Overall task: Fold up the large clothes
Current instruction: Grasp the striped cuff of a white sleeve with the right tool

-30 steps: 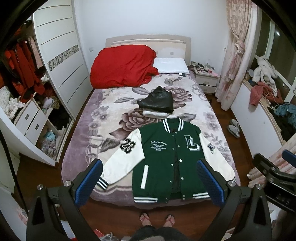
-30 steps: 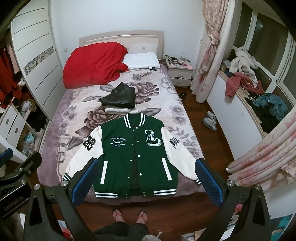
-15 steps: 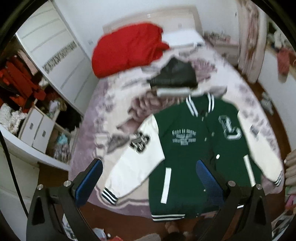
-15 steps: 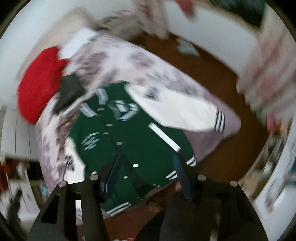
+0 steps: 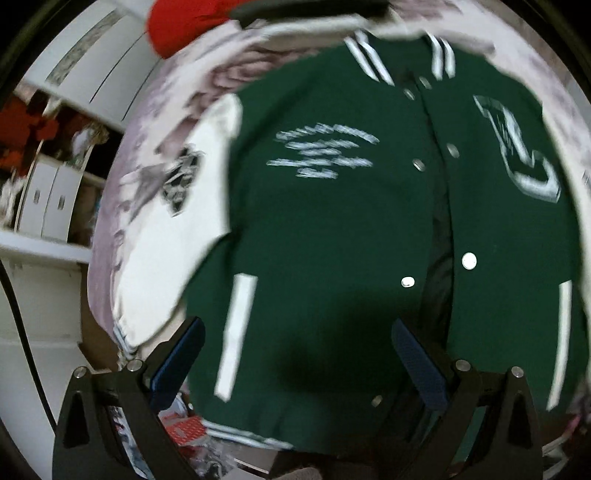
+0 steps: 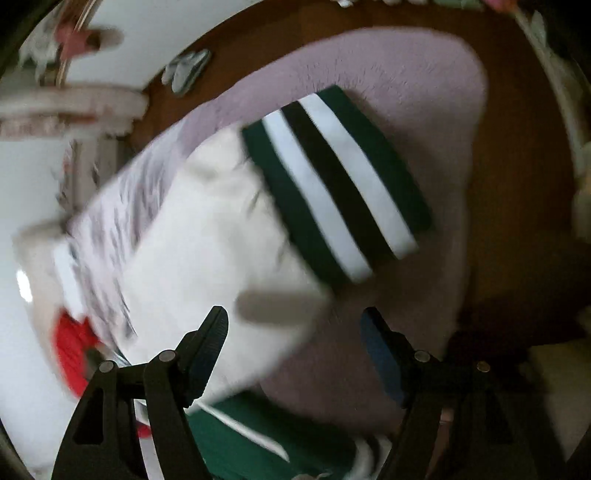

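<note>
A green varsity jacket with white sleeves lies flat, front up and unbuttoned, on the bed. My left gripper is open, low over the lower left front panel of the jacket, near its hem. My right gripper is open, close above the jacket's white sleeve, just short of its striped green, white and black cuff. Neither gripper holds anything. Both views are blurred by motion.
The bed's purple floral blanket surrounds the jacket, with wooden floor past the bed corner. A red quilt lies at the head. White drawers stand left of the bed. Slippers lie on the floor.
Both grippers have dropped from a high view of the whole bed to close over the jacket. The left came down over the front panel, the right swung to the sleeve cuff.
</note>
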Demonstrator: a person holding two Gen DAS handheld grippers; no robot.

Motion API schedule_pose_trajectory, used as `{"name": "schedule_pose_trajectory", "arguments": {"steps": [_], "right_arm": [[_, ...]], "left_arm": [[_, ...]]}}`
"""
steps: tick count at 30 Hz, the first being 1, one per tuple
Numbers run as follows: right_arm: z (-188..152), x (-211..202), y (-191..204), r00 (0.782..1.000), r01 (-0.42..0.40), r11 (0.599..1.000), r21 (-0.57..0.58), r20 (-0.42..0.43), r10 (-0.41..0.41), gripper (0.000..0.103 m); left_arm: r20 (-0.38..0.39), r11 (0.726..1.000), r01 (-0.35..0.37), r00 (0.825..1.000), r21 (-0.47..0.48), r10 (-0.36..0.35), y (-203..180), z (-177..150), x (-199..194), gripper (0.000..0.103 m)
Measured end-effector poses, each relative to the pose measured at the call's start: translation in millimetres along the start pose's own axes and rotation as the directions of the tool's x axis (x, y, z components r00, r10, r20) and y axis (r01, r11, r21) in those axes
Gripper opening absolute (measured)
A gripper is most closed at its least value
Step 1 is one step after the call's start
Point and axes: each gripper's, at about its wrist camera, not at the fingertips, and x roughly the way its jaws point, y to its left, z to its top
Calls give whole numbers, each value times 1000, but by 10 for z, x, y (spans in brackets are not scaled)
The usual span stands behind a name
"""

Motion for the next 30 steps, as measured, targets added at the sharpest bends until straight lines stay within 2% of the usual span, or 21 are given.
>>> {"name": "schedule_pose_trajectory", "arguments": {"steps": [3,4,5,6,10,15,18,21,25,28,30], "right_arm": [[79,84,84,990,-115,993,38,86,111,76],[96,96,119,987,-135,990,40,99,130,64],[152,135,181,984,-149,988,40,104,144,25],[224,154,260,981,-171,985,38,101,166,14],[644,20,705,966,-206,978,-18,158,206,11],[1431,-125,1562,938,-211,962,-172,241,249,10],[1875,-36,2154,942,-171,948,-267,239,237,10],[2196,117,2619,955,-98,926,-364,227,190,10],[2392,330,3055,967,-32,900,-435,214,138,10],[2309,333,3247,966,-31,884,-466,212,145,10],[2130,236,3432,962,-43,858,-512,211,174,10]], "left_arm": [[8,999,7,1000,39,-7,-339,123,62,103],[16,998,15,1000,54,-16,-475,183,52,103],[26,997,22,999,72,-24,-613,245,29,103],[35,996,27,999,87,-30,-732,287,8,103],[66,986,89,993,143,-99,-1292,641,-91,103],[87,974,162,980,158,-177,-1933,1213,-98,103],[97,968,183,975,173,-202,-2277,1510,-50,103],[79,965,192,975,177,-209,-2572,1774,98,103],[48,964,179,980,196,-192,-2825,1980,390,103],[78,966,187,976,180,-204,-2824,1998,387,103],[91,964,196,972,182,-215,-2809,1969,363,103]]}}
